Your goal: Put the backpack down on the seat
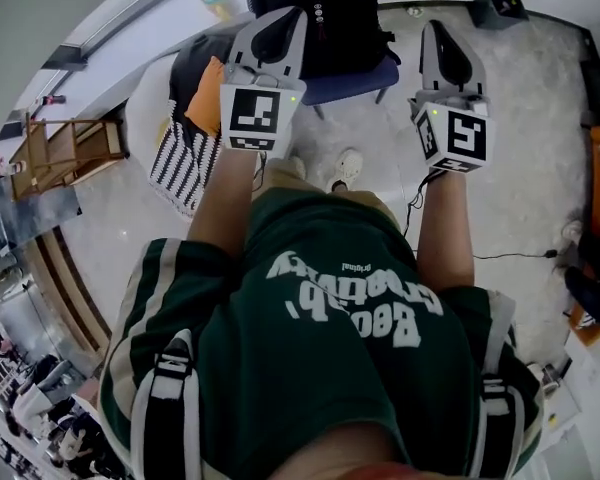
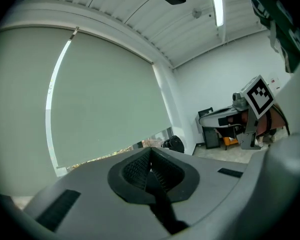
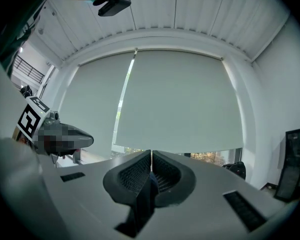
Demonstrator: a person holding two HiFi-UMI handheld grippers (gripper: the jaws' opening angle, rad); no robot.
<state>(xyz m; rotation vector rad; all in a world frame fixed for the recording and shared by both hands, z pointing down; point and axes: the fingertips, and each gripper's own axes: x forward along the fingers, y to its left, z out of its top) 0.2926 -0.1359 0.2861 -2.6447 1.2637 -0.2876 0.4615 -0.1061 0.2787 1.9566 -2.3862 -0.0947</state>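
A black backpack (image 1: 318, 16) rests on the blue seat (image 1: 348, 80) of a chair at the top of the head view. Neither gripper touches it. I hold both grippers level in front of my chest, jaws pointing toward the chair. My left gripper (image 1: 280, 23) is shut and empty, its tip showing just left of the backpack. My right gripper (image 1: 438, 34) is shut and empty, to the right of the chair. In the left gripper view the closed pads (image 2: 150, 165) face a window blind. The right gripper view shows its closed pads (image 3: 151, 165) with nothing between them.
A striped black-and-white bag (image 1: 183, 163) and an orange thing (image 1: 208, 93) lie left of the chair. A wooden rack (image 1: 68, 146) stands at the far left. A black box (image 1: 498, 8) and a cable (image 1: 510, 256) lie on the floor at right. My shoe (image 1: 348, 166) is below the seat.
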